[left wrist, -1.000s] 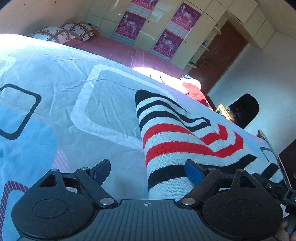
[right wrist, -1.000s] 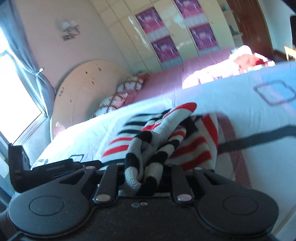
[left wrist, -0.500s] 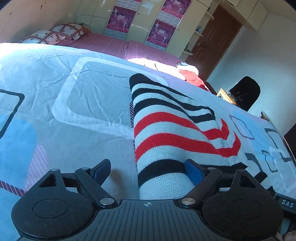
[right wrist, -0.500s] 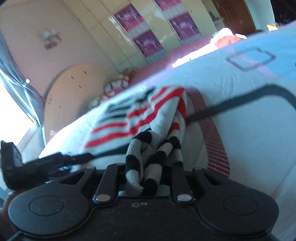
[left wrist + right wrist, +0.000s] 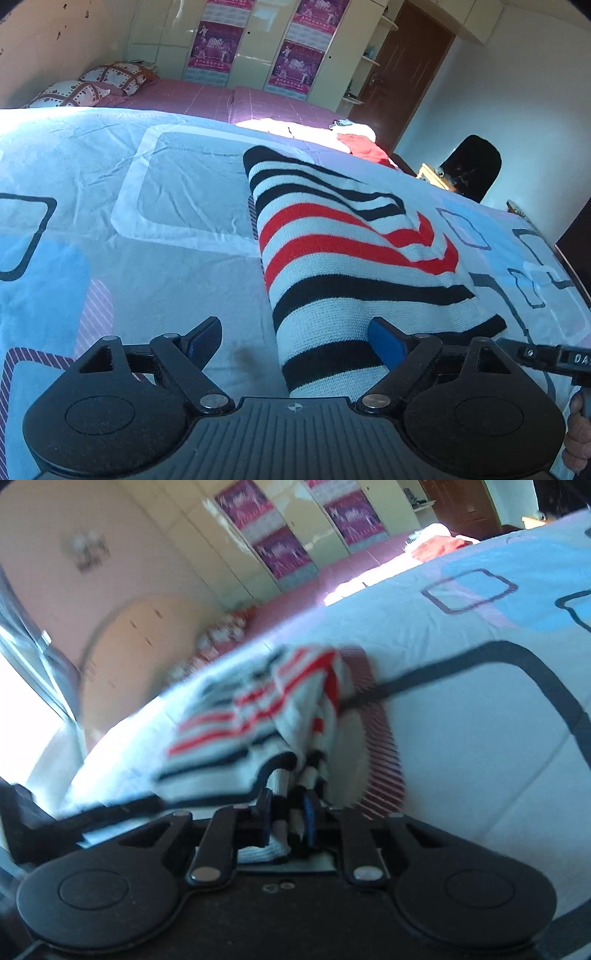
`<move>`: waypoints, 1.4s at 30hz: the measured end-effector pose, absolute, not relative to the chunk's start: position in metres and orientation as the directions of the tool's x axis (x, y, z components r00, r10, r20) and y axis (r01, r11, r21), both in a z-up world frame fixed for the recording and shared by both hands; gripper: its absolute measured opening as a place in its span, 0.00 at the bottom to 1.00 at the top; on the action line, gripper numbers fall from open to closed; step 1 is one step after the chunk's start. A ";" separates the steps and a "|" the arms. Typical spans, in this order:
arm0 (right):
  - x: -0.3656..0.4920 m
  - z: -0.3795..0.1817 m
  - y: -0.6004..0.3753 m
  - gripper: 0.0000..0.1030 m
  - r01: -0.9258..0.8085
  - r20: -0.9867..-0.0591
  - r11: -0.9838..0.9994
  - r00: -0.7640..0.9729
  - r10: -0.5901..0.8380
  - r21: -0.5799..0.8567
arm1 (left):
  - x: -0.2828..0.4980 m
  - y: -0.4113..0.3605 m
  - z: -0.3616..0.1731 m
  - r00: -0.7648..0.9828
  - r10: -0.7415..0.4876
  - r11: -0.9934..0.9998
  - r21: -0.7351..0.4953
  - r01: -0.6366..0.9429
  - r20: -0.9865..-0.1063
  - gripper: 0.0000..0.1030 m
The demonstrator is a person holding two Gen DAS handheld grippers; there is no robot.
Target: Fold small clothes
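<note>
We see the striped sweater (image 5: 343, 254) lying on the bed (image 5: 110, 258), folded lengthwise, near end btwn our left hand-held gripper (image 5: 295, 336) fingers, which are spread wide w/ nothing pinched. Right hand-held gripper (image 5: 288, 812) is closed tight on a bunched bit of sweater (image 5: 258, 709); that view's blurry. Red cloth (image 5: 364, 146) sits well apart, far side.

A bed cover (image 5: 155, 258) in pale blue with white, grey and black rounded squares fills the near view. At 11 o'clock lie two patterned pillows (image 5: 92, 83) on a pink bed (image 5: 207, 94). At 12 o'clock, cream wardrobes (image 5: 258, 40) carry purple posters (image 5: 218, 44). A brown door (image 5: 402, 62) and black chair (image 5: 472, 166) sit toward 1 o'clock, with red clothing (image 5: 360, 146) heaped nearby.
</note>
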State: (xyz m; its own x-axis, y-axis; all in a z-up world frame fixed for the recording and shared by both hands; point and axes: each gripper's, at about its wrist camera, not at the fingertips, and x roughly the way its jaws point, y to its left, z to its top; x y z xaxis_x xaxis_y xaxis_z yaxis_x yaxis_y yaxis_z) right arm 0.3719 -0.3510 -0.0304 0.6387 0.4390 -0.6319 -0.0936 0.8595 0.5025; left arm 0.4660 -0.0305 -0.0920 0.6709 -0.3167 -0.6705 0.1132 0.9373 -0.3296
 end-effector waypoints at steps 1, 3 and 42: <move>0.372 -0.039 -0.354 0.23 -0.071 -0.641 0.857 0.632 0.434 0.511 | 0.466 -0.030 -0.094 0.670 -0.322 0.935 -0.337 0.113 -0.669 0.84; 0.368 -0.041 -0.360 0.23 -0.054 -0.631 0.847 0.643 0.435 0.529 | 0.465 -0.030 -0.090 0.672 -0.316 0.937 -0.333 0.109 -0.670 0.84; 0.527 -0.047 -0.327 0.12 -0.251 -0.599 0.951 0.739 0.310 0.183 | 0.590 -0.041 -0.107 0.690 -0.277 0.949 -0.302 0.088 -0.669 0.71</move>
